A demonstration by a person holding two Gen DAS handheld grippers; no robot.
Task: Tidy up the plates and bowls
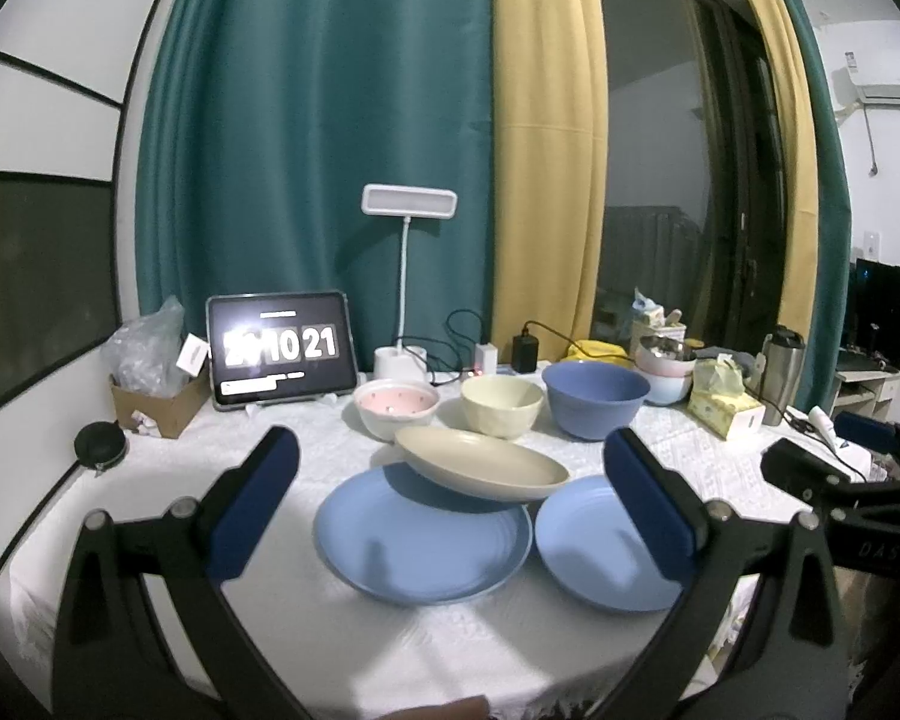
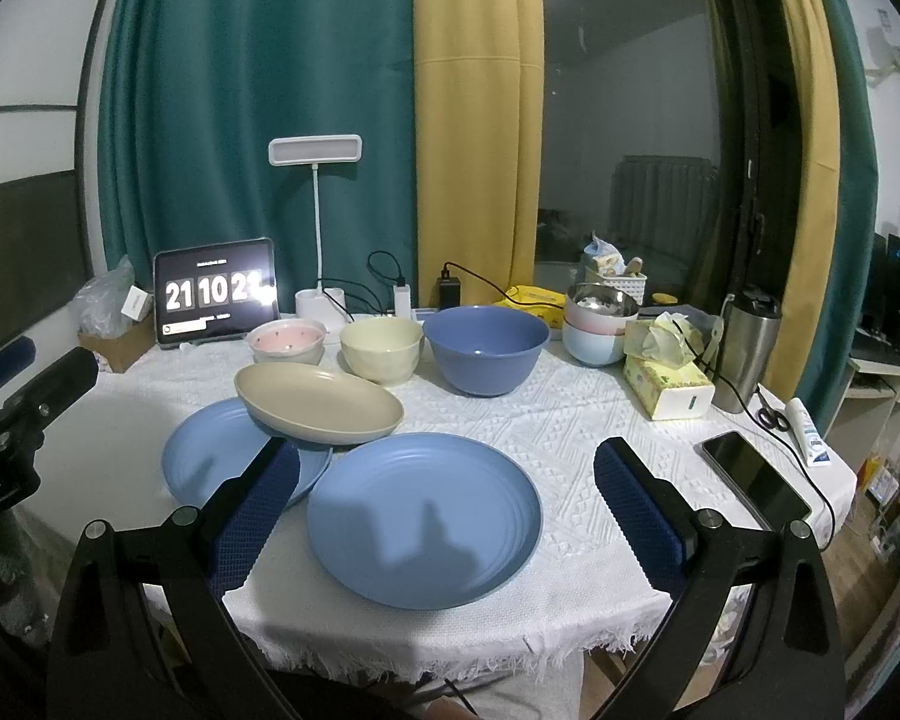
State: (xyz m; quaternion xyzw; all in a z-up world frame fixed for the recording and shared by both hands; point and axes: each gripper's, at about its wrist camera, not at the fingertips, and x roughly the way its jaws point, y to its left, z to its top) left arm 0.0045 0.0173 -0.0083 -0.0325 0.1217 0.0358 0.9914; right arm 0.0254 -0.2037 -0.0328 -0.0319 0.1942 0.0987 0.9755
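On the white-clothed table (image 2: 570, 414) lie two blue plates, the left one (image 1: 420, 534) (image 2: 222, 450) and the right one (image 1: 600, 546) (image 2: 423, 516). A beige oval dish (image 1: 480, 462) (image 2: 318, 405) rests tilted on the left plate's far rim. Behind stand a pink bowl (image 1: 396, 405) (image 2: 287, 342), a cream bowl (image 1: 501, 403) (image 2: 381, 348) and a dark blue bowl (image 1: 594, 396) (image 2: 485, 354). My left gripper (image 1: 450, 492) is open and empty above the plates. My right gripper (image 2: 444, 492) is open and empty above the right plate.
A tablet clock (image 2: 213, 294), desk lamp (image 2: 315, 228), chargers and cables line the back. Stacked bowls (image 2: 597, 324), a tissue box (image 2: 666, 384), a steel tumbler (image 2: 747, 354), a phone (image 2: 753, 477), scissors and a tube sit right. A cardboard box (image 1: 156, 402) sits left.
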